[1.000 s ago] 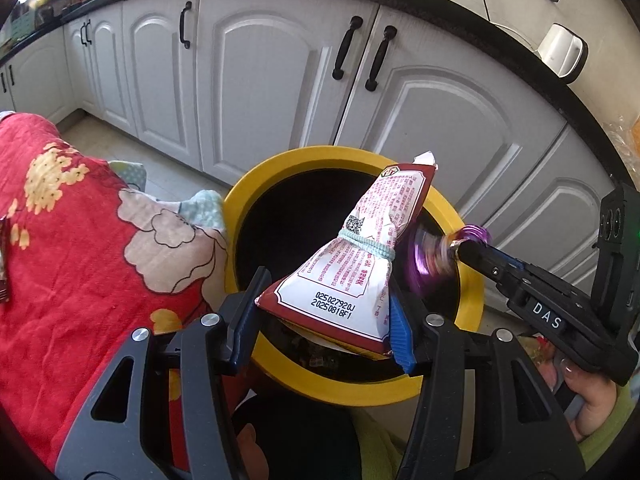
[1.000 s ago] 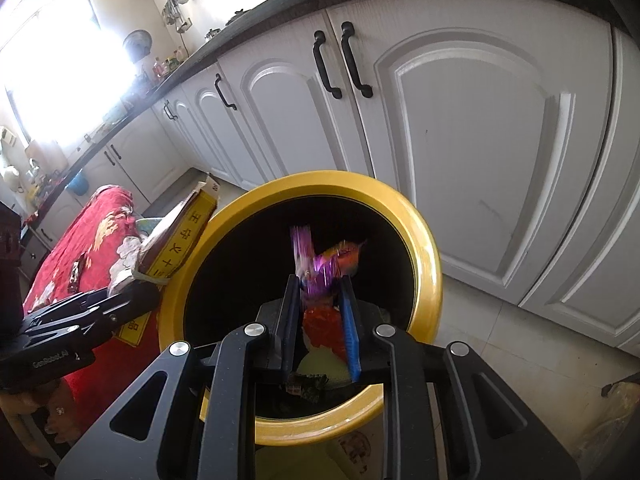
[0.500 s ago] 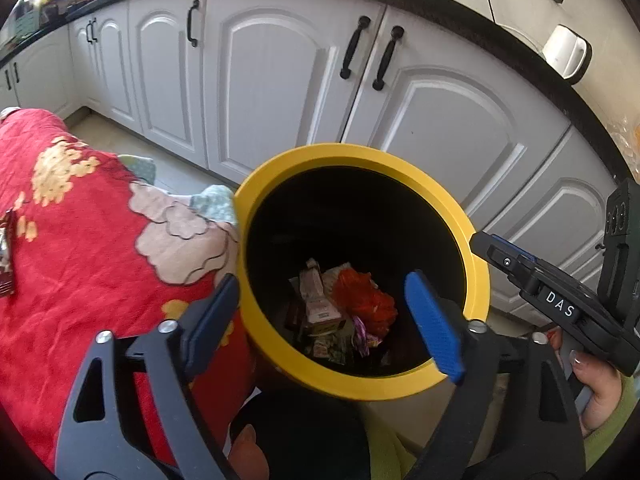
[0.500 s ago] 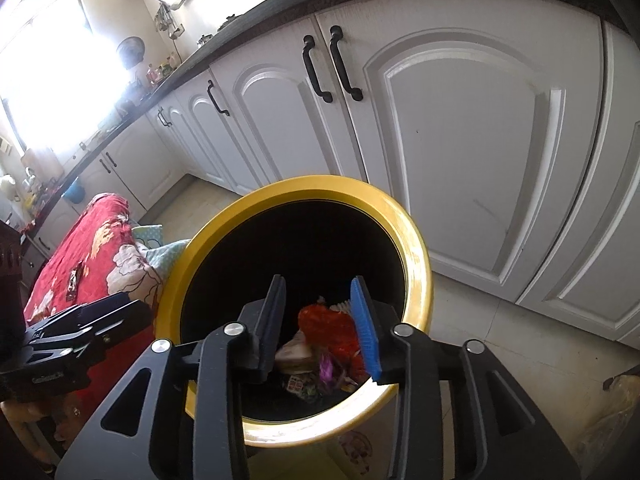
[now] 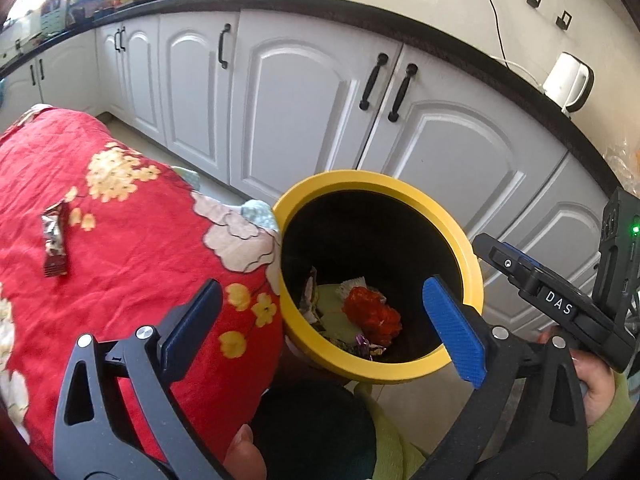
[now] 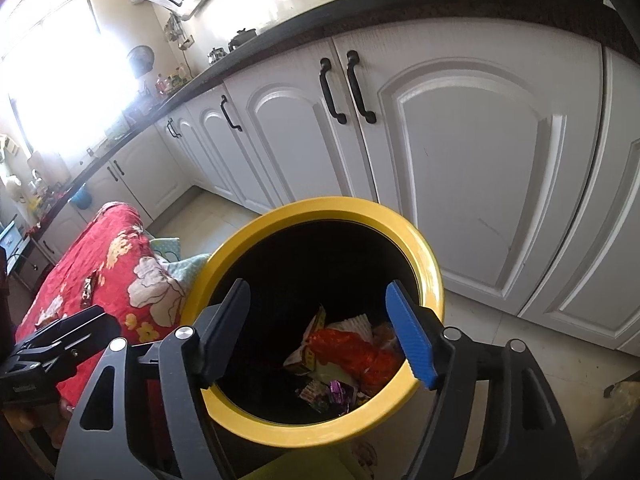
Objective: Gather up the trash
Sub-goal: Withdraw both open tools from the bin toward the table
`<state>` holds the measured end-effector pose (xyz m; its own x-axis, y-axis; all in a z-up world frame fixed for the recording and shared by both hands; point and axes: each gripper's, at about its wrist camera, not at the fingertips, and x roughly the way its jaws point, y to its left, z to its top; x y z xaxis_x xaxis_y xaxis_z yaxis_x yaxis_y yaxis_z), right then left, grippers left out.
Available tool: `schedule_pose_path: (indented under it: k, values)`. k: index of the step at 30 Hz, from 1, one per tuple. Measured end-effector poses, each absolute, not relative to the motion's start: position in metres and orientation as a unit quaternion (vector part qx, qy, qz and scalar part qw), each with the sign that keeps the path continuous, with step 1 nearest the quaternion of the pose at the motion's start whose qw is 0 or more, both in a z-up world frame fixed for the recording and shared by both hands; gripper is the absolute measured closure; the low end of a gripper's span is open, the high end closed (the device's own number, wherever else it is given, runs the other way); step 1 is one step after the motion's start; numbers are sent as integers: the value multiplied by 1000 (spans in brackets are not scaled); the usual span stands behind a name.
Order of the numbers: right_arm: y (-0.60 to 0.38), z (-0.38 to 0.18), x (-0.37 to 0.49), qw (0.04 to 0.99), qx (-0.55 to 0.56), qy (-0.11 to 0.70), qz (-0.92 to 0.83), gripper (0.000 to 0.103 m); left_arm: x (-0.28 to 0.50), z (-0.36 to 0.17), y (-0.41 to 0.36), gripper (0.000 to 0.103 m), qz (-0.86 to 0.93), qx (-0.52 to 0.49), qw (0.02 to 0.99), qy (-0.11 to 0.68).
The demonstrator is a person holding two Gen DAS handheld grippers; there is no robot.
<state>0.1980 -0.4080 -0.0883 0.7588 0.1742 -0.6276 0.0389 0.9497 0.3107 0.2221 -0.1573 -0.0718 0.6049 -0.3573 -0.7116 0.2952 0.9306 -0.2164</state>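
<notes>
I hold both sets of jaws over the yellow-rimmed bin (image 5: 472, 276) at frame centre, so that trash falls inside. My left gripper (image 5: 324, 320) and right gripper (image 6: 320, 324) are opening, nothing between them. Wrappers (image 6: 340, 352) lie inside; one wrapper (image 5: 54, 240) (middle left) waits on the red floral cloth (image 5: 132, 248).

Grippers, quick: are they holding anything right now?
Left gripper: jaws opening, nothing between them.
Right gripper: jaws opening, nothing between them, over the yellow bin.
</notes>
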Motion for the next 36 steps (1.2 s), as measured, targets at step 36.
schedule_pose_path:
  k: [36]
  values:
    - [-308, -43, 171, 932, 94, 318, 147, 31, 164, -19, -50, 11, -79, -70, 936, 336]
